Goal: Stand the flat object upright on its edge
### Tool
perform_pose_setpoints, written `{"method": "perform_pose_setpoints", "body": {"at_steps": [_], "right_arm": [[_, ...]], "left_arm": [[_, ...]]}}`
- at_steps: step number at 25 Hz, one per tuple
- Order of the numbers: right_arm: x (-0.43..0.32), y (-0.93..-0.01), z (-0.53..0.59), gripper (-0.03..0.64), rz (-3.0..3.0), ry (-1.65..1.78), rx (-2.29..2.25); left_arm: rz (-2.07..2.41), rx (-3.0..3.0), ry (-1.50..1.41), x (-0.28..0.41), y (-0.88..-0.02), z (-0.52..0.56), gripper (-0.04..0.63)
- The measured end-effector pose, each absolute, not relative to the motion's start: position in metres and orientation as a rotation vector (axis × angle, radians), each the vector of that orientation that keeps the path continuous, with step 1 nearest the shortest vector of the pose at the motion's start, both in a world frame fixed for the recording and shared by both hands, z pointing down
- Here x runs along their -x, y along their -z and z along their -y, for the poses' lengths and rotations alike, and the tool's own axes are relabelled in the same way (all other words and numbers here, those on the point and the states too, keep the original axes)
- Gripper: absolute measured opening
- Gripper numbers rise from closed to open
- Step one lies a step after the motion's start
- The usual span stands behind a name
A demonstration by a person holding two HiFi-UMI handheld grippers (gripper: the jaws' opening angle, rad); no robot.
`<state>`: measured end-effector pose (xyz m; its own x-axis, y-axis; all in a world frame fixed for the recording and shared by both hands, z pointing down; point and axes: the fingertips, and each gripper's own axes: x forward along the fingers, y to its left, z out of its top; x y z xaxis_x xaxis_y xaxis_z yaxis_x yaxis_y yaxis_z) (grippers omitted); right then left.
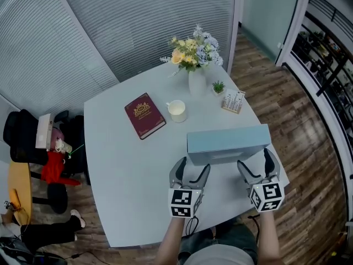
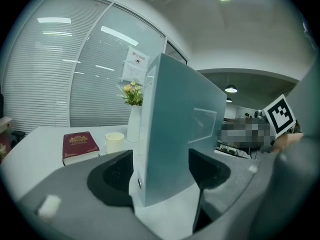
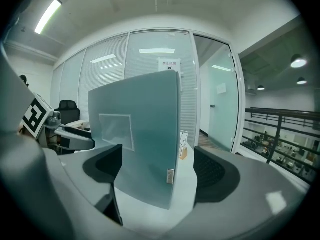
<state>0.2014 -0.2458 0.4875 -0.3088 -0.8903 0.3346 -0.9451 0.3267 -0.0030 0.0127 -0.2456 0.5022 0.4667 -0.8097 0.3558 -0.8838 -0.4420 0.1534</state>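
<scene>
Standing on its long edge near the front of the bench [image 1: 127, 164], the file [image 1: 228, 142] looks to have reached the pose the task asks for, and the two tools sit at its ends more as guards than as clamps. The left tool [image 1: 192, 168] straddles the file's left end and the right tool [image 1: 256, 162] straddles its right end. Each gripper view shows the jaws spread wide with the file's end rising between them. In the right gripper view there is a clear gap between the file and the jaw on that view's right, while the other jaw sits close to the broad face and contact there cannot be judged. In the left gripper view the file stands nearer one jaw, and touch is again uncertain. Neither tool appears to squeeze it. Placed so, the jaws would probably catch the file if it tipped either way, which suits a tall, thin thing on a narrow base. The file is a pale blue-grey slab, matte, wide and slim, with a clear rectangular pocket [image 3: 116, 130] on one face and a small tag [image 3: 170, 176] low on its end. It stands close to vertical, its length running across the person's front. A red book [image 1: 144, 115], a cup [image 1: 177, 111] and a vase [image 1: 197, 81] of flowers sit well behind it.
</scene>
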Motion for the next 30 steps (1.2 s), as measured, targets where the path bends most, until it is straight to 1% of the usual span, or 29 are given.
{"method": "perform_pose_setpoints", "body": {"at_steps": [3,6,11,13,16,17,20,26,30], "right_arm": [[-0.199,-0.479,0.239,0.472,2.319,-0.253,-1.678],[-0.197,-0.468,0.231,0.428,2.312,-0.198,-1.719],[-0.193,-0.446,0.217,0.335,2.295,-0.124,-1.815],[-0.19,-0.438,0.212,0.277,2.285,-0.098,-1.856],[-0.186,-0.429,0.205,0.236,2.274,-0.066,-1.898],[-0.185,-0.426,0.202,0.226,2.27,-0.057,-1.911],[-0.18,-0.417,0.193,0.193,2.264,-0.032,-1.941],[-0.17,-0.402,0.183,0.105,2.262,0.003,-1.979],[-0.167,-0.397,0.181,0.067,2.254,0.016,-1.987]], "left_arm": [[1.455,-2.418,-0.309,-0.007,-0.492,0.242,0.35],[1.468,-2.442,-0.287,-0.001,-0.481,0.238,0.348],[1.505,-2.486,-0.213,0.014,-0.454,0.231,0.347],[1.523,-2.504,-0.191,0.021,-0.445,0.229,0.334],[1.543,-2.526,-0.166,0.029,-0.433,0.226,0.323],[1.545,-2.532,-0.158,0.03,-0.43,0.225,0.309],[1.564,-2.55,-0.139,0.035,-0.42,0.22,0.23],[1.598,-2.577,-0.127,0.04,-0.405,0.212,0.13],[1.598,-2.581,-0.116,0.04,-0.399,0.208,0.061]]}}
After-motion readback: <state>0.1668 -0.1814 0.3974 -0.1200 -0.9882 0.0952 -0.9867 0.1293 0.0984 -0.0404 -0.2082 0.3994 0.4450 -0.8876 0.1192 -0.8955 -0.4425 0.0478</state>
